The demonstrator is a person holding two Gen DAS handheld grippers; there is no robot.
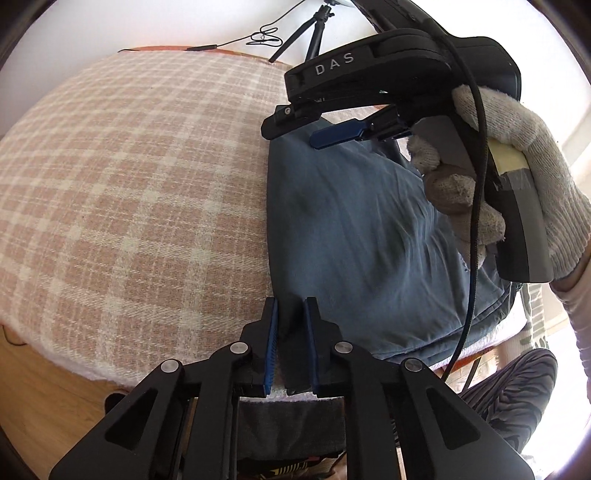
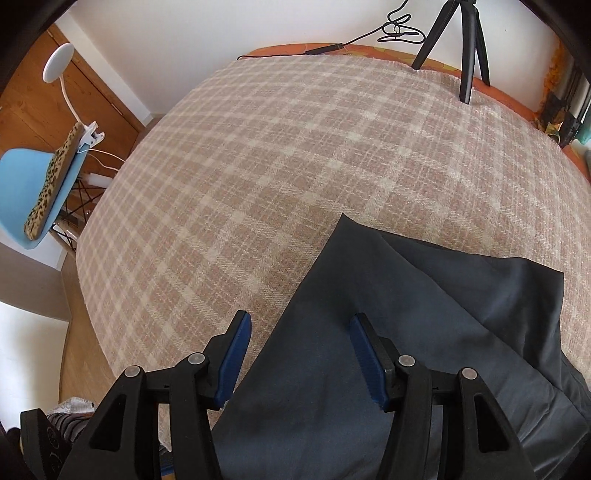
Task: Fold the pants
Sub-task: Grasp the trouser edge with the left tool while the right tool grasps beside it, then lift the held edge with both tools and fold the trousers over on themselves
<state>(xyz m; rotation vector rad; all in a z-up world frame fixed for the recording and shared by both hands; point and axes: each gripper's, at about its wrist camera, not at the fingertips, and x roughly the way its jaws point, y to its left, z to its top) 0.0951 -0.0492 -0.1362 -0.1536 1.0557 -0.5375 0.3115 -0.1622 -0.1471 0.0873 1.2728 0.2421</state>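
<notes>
Pants (image 1: pixel 369 229) edge pinched, left tool (image 1: pixel 291 314) tilted down

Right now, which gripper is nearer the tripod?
Right. The right gripper hovers over the pants' far edge, toward the tripod; the left gripper pinches their near edge.

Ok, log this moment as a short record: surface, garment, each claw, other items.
surface: plaid blanket
garment: blue-grey pants, partly folded, near the blanket's edge
left claw: nearly shut, pinching the pants' edge
right claw: open above the pants, not gripping; held by a gloved hand
other: black tripod and cable at the far edge; blue chair beside it
</notes>
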